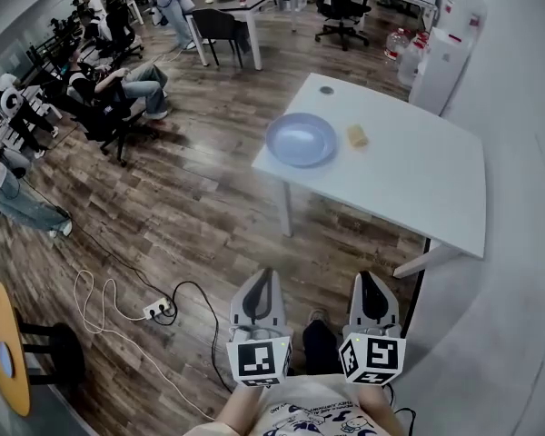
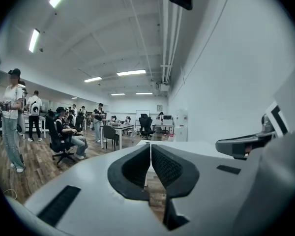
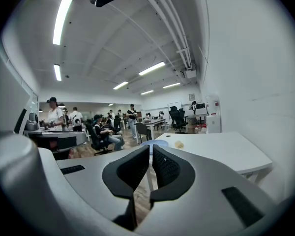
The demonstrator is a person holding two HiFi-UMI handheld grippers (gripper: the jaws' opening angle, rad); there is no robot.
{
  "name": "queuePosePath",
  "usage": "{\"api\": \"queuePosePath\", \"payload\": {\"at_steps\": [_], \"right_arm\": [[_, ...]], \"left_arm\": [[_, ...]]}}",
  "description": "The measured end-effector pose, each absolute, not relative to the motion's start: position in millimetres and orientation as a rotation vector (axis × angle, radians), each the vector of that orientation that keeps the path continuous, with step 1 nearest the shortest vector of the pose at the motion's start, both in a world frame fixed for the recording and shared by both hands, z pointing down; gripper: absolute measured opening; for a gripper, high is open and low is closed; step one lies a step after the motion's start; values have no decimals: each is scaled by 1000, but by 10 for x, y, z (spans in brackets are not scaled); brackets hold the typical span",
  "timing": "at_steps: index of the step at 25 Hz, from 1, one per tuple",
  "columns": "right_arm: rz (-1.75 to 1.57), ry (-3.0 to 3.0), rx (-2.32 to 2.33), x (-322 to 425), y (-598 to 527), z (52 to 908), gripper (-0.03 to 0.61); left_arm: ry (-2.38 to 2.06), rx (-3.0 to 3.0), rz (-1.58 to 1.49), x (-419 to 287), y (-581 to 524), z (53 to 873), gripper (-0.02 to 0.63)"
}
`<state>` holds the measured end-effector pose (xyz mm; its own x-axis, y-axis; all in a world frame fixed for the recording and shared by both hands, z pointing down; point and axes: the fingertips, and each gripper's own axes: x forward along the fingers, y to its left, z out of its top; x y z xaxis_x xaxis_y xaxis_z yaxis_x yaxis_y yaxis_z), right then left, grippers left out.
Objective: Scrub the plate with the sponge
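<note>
The round pale-blue plate (image 1: 301,140) and the small yellow sponge (image 1: 357,135) just beside it are seen on the white rectangular table (image 1: 418,180), well ahead of both grippers. The jaws of the left gripper (image 1: 267,274) and the right gripper (image 1: 364,278) are pressed together, with nothing pinched.

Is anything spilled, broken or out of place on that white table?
Nothing stands out. The blue plate lies flat, though close to the edge of the table, and the yellow sponge sits beside it, apart. No spill shows.
</note>
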<state>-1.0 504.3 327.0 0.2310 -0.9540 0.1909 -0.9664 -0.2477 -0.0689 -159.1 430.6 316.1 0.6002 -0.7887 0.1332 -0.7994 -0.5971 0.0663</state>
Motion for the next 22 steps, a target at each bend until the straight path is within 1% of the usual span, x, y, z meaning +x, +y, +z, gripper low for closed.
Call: {"api": "queuePosePath", "payload": {"at_steps": [8,13,22], "right_arm": [[276,-1941,2392,666,4289,3200,32],[283,-1950,2379,1001,4021,3238,32],[356,-1914,2359,1282,3793,3435,32]], "left_arm": [[-1454,2656,119,-1140,3586,3120,15],[-1496,2604,111,-960,3290,3151,15],[-1519,2547,161,-872,3065,3288,15]]}}
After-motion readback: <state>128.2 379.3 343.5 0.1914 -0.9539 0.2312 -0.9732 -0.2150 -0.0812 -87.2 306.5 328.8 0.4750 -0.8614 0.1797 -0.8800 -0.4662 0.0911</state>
